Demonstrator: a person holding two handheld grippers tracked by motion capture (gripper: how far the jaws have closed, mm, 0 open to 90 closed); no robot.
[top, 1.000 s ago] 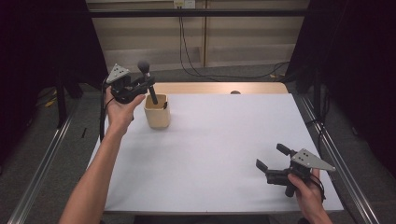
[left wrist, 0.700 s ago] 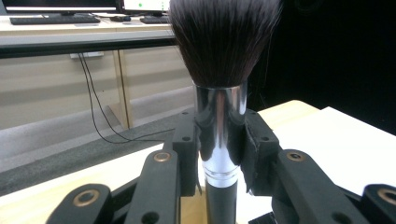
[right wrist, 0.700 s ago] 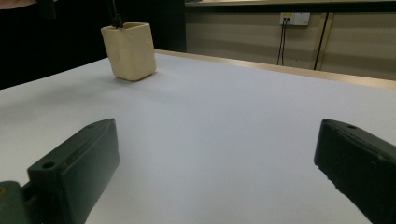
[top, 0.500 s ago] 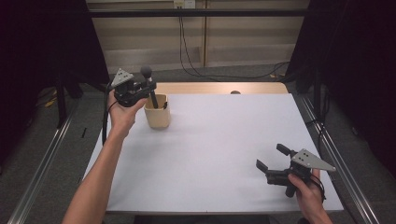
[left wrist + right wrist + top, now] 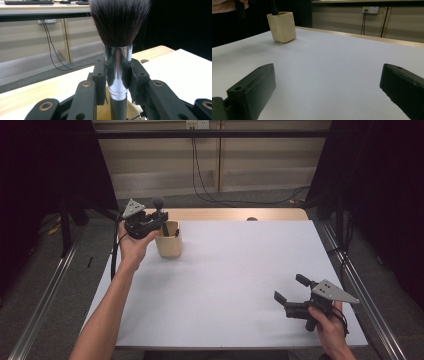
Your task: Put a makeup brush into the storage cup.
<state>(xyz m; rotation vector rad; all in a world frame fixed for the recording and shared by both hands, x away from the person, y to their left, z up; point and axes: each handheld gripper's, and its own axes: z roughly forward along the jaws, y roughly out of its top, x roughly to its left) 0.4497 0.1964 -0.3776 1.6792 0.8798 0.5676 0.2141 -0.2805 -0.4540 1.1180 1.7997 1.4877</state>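
Starting on the left: your left gripper (image 5: 161, 220) is clamped on the makeup brush (image 5: 119, 30), jaws squeezing its shiny metal ferrule, bristles up. You're holding it upright right over the beige cup (image 5: 168, 240), handle end down at the cup's mouth, so I'd guess it's either going in or coming out. Can't tell which. The cup sits at the far left of the white table (image 5: 235, 285). Over on the right, your right gripper (image 5: 290, 292) hovers low near the front corner, jaws spread wide with nothing between them, probably just parked out of the way.
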